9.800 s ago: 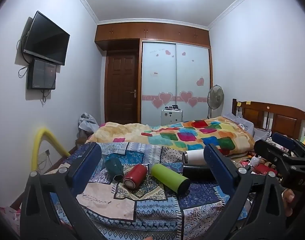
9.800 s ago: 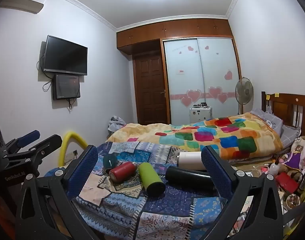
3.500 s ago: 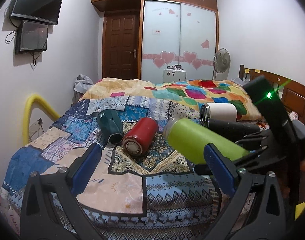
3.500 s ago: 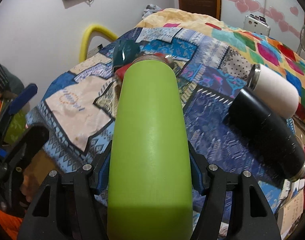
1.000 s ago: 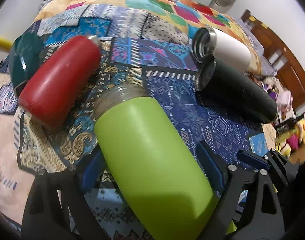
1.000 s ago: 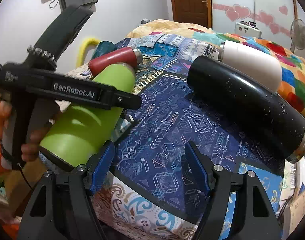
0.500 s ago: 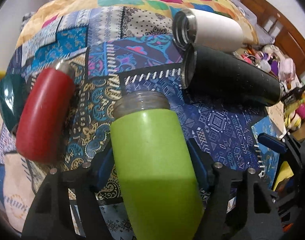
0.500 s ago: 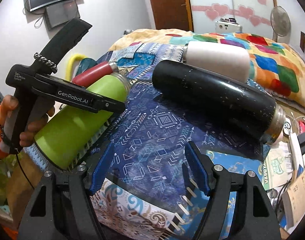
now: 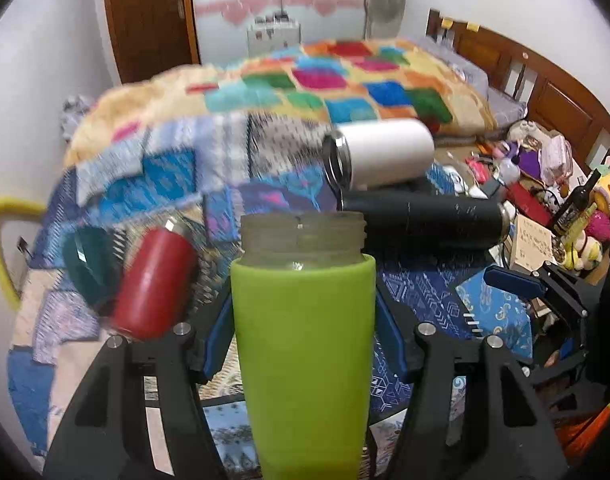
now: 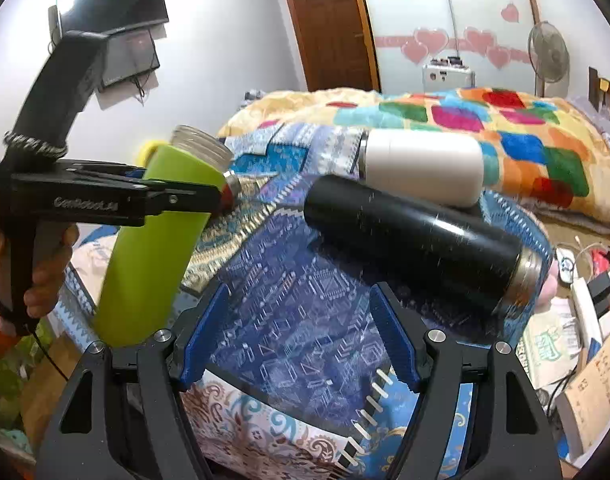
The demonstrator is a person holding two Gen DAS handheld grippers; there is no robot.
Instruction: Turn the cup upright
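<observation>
My left gripper (image 9: pixel 303 340) is shut on the lime green cup (image 9: pixel 303 352), gripping its body. The cup is nearly upright with its threaded open mouth at the top, tilted a little in the right wrist view (image 10: pixel 153 240), where the left gripper (image 10: pixel 177 200) also shows. It is held above the patterned bedspread (image 10: pixel 297 292). My right gripper (image 10: pixel 299 338) is open and empty, low over the blue patch of the bedspread, right of the green cup.
A black bottle (image 10: pixel 417 236) and a white bottle (image 10: pixel 421 166) lie on their sides to the right. A red bottle (image 9: pixel 153 284) and a dark teal cup (image 9: pixel 85 264) lie to the left. Clutter and a wooden headboard (image 9: pixel 545 96) stand at the far right.
The left gripper has swung the green cup from lying tilted forward to nearly upright, mouth up. The right gripper has stayed open over the bedspread.
</observation>
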